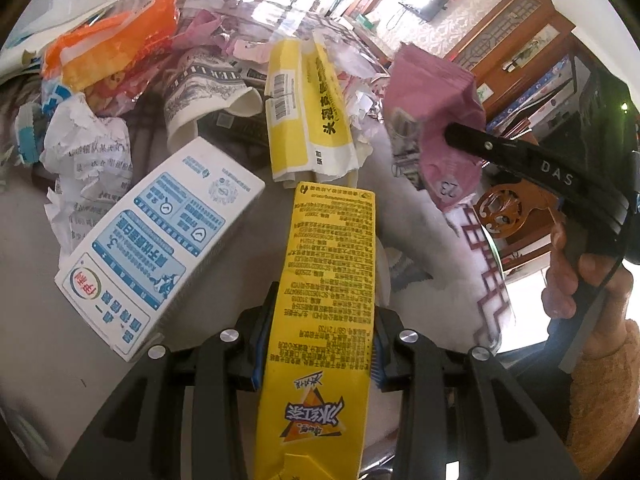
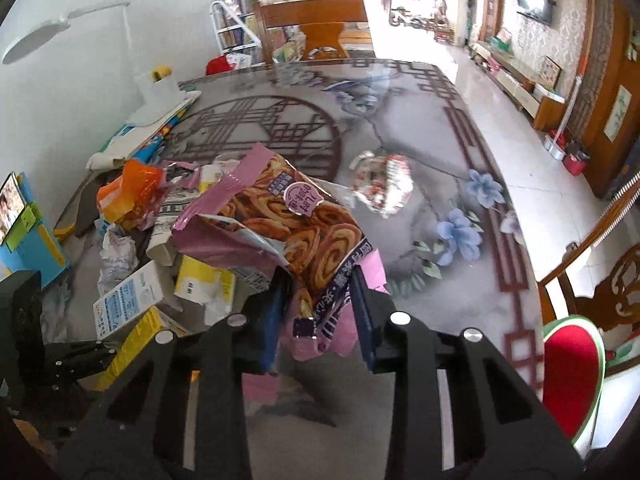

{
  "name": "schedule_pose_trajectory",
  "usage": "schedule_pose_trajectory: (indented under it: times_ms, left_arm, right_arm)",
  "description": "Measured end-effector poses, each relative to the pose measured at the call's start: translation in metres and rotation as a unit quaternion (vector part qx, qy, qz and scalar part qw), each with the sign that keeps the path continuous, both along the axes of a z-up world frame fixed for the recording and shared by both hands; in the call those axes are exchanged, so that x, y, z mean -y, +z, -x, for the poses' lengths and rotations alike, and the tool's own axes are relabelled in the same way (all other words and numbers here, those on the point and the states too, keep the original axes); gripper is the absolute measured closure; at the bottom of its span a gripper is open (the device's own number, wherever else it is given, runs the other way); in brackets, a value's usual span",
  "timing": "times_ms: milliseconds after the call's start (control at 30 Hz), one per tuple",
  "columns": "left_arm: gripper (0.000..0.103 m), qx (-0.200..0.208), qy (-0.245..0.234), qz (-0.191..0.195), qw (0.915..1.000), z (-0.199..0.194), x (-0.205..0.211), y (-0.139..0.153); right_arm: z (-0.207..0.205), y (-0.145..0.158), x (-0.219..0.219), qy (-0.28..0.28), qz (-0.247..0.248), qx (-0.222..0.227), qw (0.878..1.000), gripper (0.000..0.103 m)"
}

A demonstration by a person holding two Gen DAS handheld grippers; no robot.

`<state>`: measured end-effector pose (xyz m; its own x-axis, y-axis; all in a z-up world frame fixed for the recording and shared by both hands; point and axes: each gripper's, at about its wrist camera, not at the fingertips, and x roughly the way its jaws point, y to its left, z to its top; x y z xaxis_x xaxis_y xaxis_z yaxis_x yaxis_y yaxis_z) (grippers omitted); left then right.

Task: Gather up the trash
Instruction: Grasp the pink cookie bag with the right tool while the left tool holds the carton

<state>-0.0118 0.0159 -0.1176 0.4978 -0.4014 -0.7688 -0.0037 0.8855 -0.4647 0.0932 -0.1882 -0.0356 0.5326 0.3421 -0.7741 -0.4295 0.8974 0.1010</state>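
Trash lies heaped on the counter (image 2: 404, 152), and each gripper already holds a piece; the left gripper (image 1: 316, 344) is clenched on a yellow carton (image 1: 332, 264), its pads pressing both sides, the carton jutting forward over the counter beside a white carton (image 1: 160, 248); the right gripper (image 2: 320, 312) pinches the lower corner of a pink snack bag (image 2: 288, 220), which hangs crumpled above the pile. That grip looks narrow, so the bag could slip or tear; the judgement is to keep the jaws firm, lift straight clear of the heap so loose wrappers are not dragged along, and carry both pieces steadily; no bin shows in either view.
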Motion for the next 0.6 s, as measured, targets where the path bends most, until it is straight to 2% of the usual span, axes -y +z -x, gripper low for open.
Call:
schedule_pose_trajectory:
  times_ms: [167, 333, 467, 600]
  left_arm:
    - [0.069, 0.014, -0.002, -0.008, 0.9999, -0.001, 0.007, 0.004]
    - [0.069, 0.029, -0.010, -0.038, 0.9988, -0.001, 0.014, 0.007]
    - [0.069, 0.038, -0.006, -0.047, 0.9981, 0.003, 0.013, 0.014]
    - [0.069, 0.047, 0.001, -0.057, 0.9973, 0.011, 0.016, 0.023]
  right_arm:
    - [0.002, 0.002, 0.026, -0.024, -0.018, -0.003, 1.000, 0.071]
    - [0.007, 0.009, 0.047, -0.049, -0.039, 0.002, 0.998, 0.071]
    - [0.015, 0.020, 0.054, -0.060, -0.064, 0.015, 0.996, 0.071]
    - [0.023, 0.021, 0.054, -0.071, -0.062, 0.023, 0.995, 0.071]
